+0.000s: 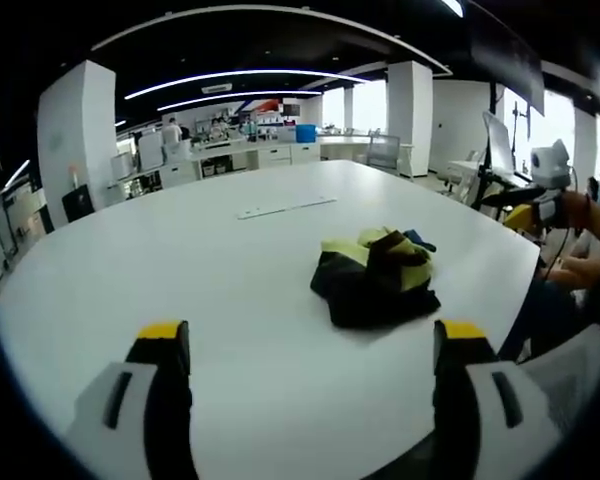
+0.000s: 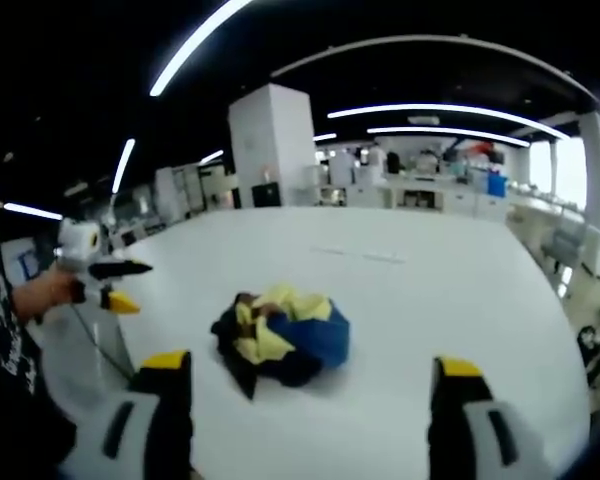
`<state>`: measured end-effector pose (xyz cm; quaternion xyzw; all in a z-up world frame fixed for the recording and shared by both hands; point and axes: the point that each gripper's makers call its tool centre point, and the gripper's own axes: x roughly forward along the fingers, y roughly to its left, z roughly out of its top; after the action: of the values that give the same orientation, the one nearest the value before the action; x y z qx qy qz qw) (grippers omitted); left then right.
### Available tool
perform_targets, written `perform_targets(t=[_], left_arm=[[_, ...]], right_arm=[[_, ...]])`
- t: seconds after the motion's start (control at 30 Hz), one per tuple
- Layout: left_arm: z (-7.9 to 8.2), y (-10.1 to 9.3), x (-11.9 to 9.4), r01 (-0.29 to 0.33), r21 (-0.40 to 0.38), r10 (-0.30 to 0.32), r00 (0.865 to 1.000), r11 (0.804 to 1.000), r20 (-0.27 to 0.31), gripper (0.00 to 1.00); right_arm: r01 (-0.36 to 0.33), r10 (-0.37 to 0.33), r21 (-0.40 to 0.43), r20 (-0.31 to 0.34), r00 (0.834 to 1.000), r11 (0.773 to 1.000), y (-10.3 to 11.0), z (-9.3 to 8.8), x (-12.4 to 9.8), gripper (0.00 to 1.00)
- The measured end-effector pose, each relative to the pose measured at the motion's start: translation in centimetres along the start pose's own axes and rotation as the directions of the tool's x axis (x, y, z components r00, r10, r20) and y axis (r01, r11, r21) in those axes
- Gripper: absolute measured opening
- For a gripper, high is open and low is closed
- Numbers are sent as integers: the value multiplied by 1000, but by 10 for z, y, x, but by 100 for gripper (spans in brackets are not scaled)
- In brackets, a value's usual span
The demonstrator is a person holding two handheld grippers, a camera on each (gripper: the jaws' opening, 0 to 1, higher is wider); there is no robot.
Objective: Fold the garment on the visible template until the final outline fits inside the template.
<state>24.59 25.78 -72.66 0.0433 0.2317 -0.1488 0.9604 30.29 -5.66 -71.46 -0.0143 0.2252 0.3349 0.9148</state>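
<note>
— Why is the garment [image 1: 375,277] bunched in a heap on the white surface [image 1: 130,270], with nobody holding it?

— Folding hasn't begun, by the look of it. The left hand-held gripper [image 1: 310,350] hangs back near the edge, jaws wide apart and empty; the right hand-held gripper [image 2: 310,380] does the same from the opposite side (both seem poised to find a hem).

— And the template?

— I can't make out an outline. The left gripper view shows a pale flat strip [image 1: 285,207] well beyond the heap, and there the cloth reads black and yellow-green. The right gripper view shows a big blue panel [image 2: 320,335] instead, plus the other gripper [image 2: 115,285] in a person's hand [image 2: 45,290], off the surface.
</note>
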Motion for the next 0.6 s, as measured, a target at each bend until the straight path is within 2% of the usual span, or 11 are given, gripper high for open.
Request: perform_targets(t=[0.4,0.6], left_arm=[[2,-4,8,28,-8,-28,1000,1000,9,97],[6,-12,17,59,10,-59,998,998,17,96]], right_arm=[[-18,18,-10,5,1000,1000,-1,5,5,99],[-20,20,-22,-3,1000,1000,-2,4,9,99]])
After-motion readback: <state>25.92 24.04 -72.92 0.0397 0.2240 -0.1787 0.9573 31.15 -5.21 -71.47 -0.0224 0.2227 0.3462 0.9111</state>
